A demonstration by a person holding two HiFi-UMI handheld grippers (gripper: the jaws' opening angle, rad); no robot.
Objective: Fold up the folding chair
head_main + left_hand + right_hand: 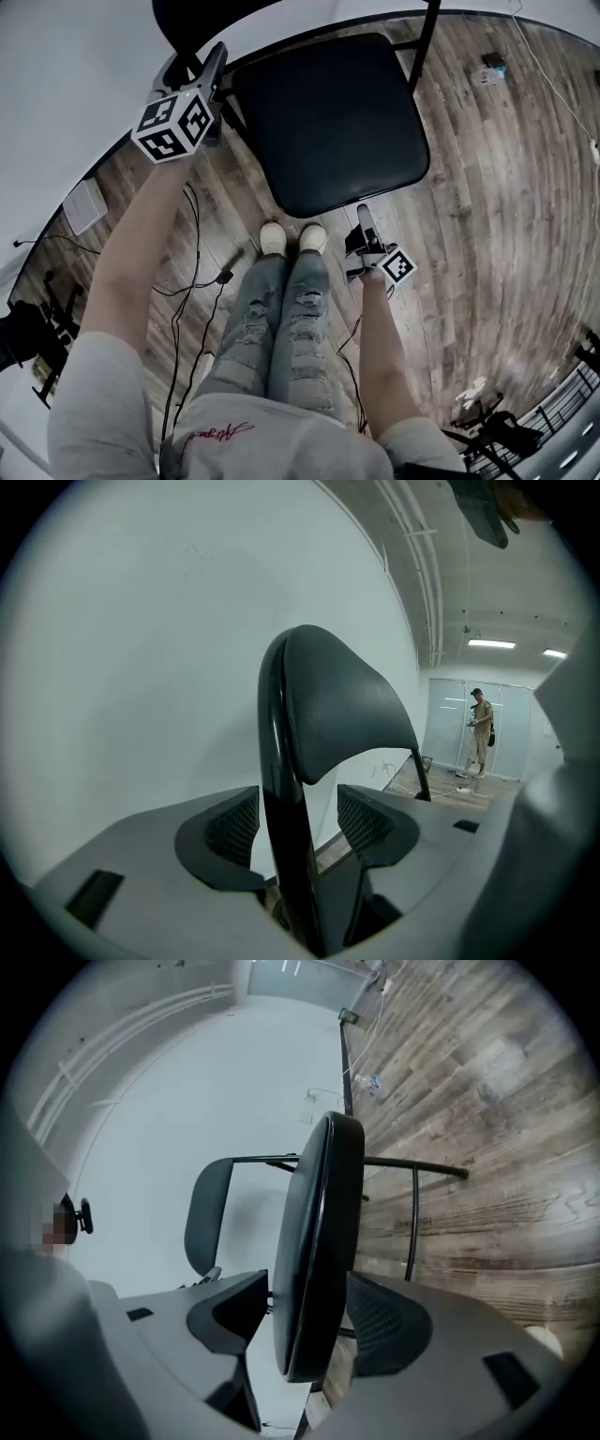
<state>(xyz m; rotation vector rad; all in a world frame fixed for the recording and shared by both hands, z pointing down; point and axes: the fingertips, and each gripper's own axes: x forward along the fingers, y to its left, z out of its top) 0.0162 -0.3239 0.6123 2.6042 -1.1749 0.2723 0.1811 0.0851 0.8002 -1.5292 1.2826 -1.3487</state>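
The black folding chair stands unfolded in front of me, its padded seat (328,122) flat and its backrest (187,19) against the white wall. My left gripper (220,66) reaches to the left side of the back. In the left gripper view its jaws (298,822) stand open around the black frame tube (281,789), with a gap on the right. My right gripper (366,223) is at the seat's front edge. In the right gripper view the seat (319,1241) lies edge-on between the open jaws (309,1312), and the backrest (206,1213) shows behind.
The person's legs and white shoes (281,239) stand just before the chair. Cables (192,281) trail over the wooden floor at the left. A small device (487,70) lies at the far right, a white box (84,206) at the left. Another person (481,728) stands far off.
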